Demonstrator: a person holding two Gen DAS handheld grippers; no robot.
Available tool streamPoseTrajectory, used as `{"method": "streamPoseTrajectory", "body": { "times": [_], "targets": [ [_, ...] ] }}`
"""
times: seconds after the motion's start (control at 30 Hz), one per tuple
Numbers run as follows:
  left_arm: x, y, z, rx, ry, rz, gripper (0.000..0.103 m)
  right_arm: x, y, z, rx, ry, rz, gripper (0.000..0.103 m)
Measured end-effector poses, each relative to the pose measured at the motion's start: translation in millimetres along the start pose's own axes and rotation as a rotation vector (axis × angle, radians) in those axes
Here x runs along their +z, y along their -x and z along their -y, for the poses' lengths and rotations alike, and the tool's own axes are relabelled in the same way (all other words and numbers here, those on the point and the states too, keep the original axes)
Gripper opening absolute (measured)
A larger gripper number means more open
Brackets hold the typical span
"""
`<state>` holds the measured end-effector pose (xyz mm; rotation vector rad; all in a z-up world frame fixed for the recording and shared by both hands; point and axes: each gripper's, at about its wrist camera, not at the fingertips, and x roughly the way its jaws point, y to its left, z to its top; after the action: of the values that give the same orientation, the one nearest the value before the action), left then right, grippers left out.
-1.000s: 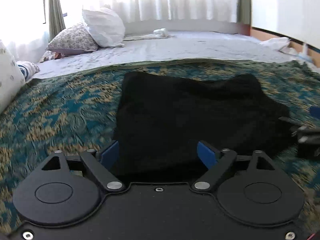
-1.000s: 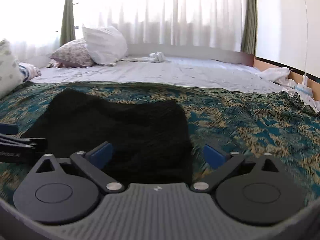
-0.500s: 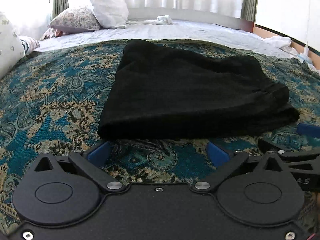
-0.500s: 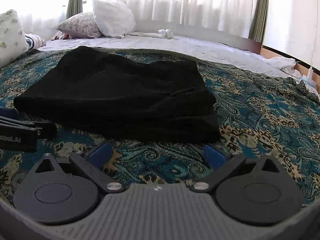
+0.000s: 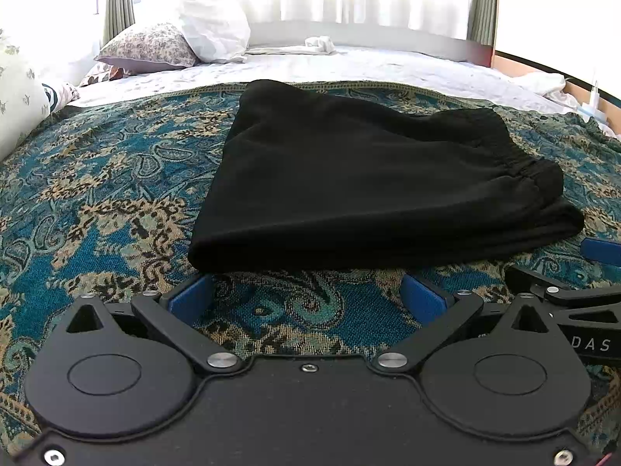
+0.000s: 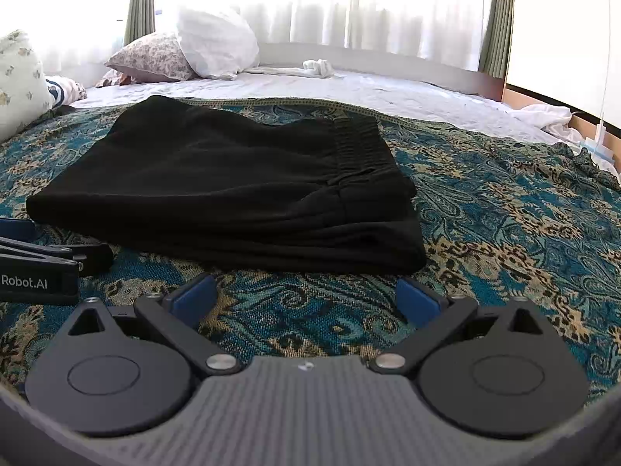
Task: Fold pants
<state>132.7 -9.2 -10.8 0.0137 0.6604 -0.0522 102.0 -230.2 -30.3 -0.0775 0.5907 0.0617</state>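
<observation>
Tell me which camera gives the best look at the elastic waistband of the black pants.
The right wrist view. The waistband runs gathered and unobstructed down the right side of the folded black pants. The left wrist view shows it too, but farther toward the side and more foreshortened.

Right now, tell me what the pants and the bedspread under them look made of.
Pants: soft black knit, matte, probably a cotton blend; the gathered elastic waistband suggests it.
Bedspread: woven fabric with a teal and tan paisley pattern and a visibly coarse weave.

I've got a teal paisley blanket (image 5: 97, 209) spread on the bed, floral pillow (image 5: 149, 46) and white pillow (image 5: 213, 31) far left, curtains (image 6: 388, 7) behind.
</observation>
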Motion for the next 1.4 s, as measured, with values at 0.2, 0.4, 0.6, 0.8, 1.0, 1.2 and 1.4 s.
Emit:
{"method": "streamPoseTrajectory", "body": {
  "times": [0.2,0.4,0.6,0.8,1.0,1.2,1.4],
  "targets": [
    [0.1,-0.1,0.2,0.000,0.000,0.001,0.103,-0.1,0.3,-0.2,-0.001,0.001,0.002,0.103],
    [-0.6,1.0,0.9,0.003,0.001,0.008,0.103,-0.5,1.2,-2.3,-0.009,0.006,0.009,0.103],
    [-0.9,1.0,0.9,0.003,0.001,0.009,0.103,-0.6,1.2,-2.6,-0.010,0.006,0.010,0.103],
    [-0.8,0.8,1.0,0.002,0.001,0.010,0.103,-0.8,1.1,-2.4,-0.010,0.006,0.011,0.103],
    [-0.9,0.8,1.2,0.003,0.000,0.011,0.103,-0.9,0.9,-2.4,-0.010,0.006,0.011,0.103],
    [-1.3,1.0,1.0,0.003,0.001,0.011,0.103,-1.0,0.9,-2.4,-0.010,0.006,0.011,0.103],
    [-1.4,0.9,1.2,0.003,0.001,0.012,0.103,-1.2,0.9,-2.2,-0.010,0.006,0.012,0.103]
  ]
}}
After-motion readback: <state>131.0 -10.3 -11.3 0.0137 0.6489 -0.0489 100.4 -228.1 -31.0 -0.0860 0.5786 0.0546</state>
